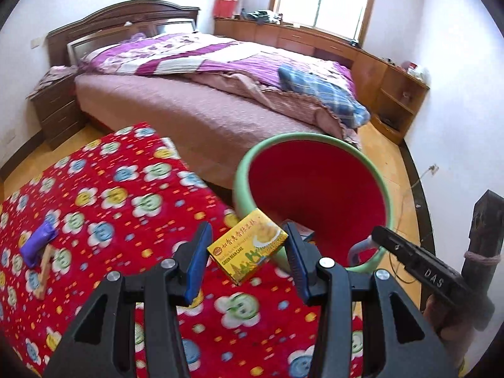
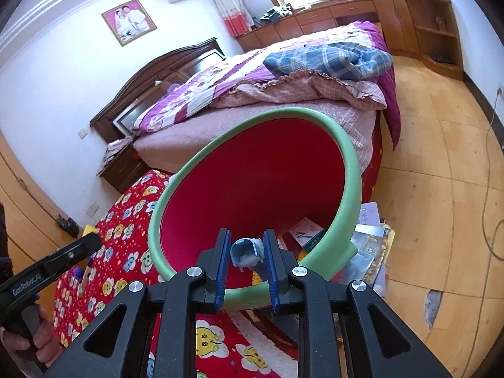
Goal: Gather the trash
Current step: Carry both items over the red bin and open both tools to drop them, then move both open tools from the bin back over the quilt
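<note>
A tilted bin with a green rim (image 1: pixel 242 170) and red inside shows in both views (image 2: pixel 349 157). My right gripper (image 2: pixel 245 260) is shut on the bin's grey handle (image 2: pixel 247 252) and holds it tipped. My left gripper (image 1: pixel 247 253) is open around a yellow green-bean-cake box (image 1: pixel 249 245), which sits at the bin's mouth, between the blue pads without clear contact. A white card or packet (image 2: pixel 307 231) lies inside the bin. A purple wrapper (image 1: pixel 37 242) and a wooden clip (image 1: pixel 44 271) lie on the red flowered cloth (image 1: pixel 126 195) at left.
A bed (image 1: pixel 220 94) with purple quilt and blue plaid cloth stands behind. A dark nightstand (image 1: pixel 56 110) is at left, wooden cabinets (image 1: pixel 393 85) along the far wall. Papers and books (image 2: pixel 371 245) lie on the wood floor beside the bin. A dark post (image 1: pixel 482 252) stands at right.
</note>
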`<state>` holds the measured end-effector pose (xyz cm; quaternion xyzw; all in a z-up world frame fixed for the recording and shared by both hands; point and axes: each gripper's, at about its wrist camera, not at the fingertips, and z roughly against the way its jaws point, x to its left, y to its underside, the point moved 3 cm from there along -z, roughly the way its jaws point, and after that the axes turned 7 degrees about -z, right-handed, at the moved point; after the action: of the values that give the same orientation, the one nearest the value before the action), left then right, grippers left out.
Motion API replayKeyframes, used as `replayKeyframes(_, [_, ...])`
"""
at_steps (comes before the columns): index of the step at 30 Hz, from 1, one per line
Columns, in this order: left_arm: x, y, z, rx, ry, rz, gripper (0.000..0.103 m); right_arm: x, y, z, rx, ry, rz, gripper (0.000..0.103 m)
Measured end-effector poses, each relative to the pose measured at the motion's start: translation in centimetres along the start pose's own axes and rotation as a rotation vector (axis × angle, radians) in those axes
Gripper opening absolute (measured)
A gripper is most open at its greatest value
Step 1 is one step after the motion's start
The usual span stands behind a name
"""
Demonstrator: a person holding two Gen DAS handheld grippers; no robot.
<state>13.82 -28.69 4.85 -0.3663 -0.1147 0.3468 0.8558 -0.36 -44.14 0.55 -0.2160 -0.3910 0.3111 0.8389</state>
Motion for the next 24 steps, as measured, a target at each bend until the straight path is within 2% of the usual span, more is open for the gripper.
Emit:
replayKeyframes(5, [-2.1, -1.1, -1.7, 0.004, 0.052, -0.032, 0.048, -0.2, -0.4, 0.9, -0.030, -0.007, 0.021, 0.023])
replayKeyframes(15, [-4.6, -2.1, -5.3, 0.043, 0.101, -0.067, 0.048, -1.3, -1.0, 2.3, -0.073, 0.002, 0.019, 0.025])
replayKeyframes(18, [-4.8, -2.2, -6.0, 0.057, 0.072, -0.078, 0.049, -1.6, -1.2, 2.4, -0.076, 0.002, 0.014, 0.026])
replayKeyframes(20, [-4.7, -2.1, -6.3, 0.059, 0.046, -0.084, 0.053, -1.7, -1.2, 2.4, -0.079, 0.001, 0.013, 0.026])
replayKeyframes(22, [-4.6, -2.1, -6.5, 0.061, 0.032, -0.086, 0.063, -1.8, -1.3, 2.3, -0.077, 0.002, 0.010, 0.026])
replayKeyframes(24, [-4.4, -2.2, -6.5, 0.056, 0.028, -0.083, 0.064, -1.8, -1.3, 2.2, -0.073, 0.002, 0.007, 0.026])
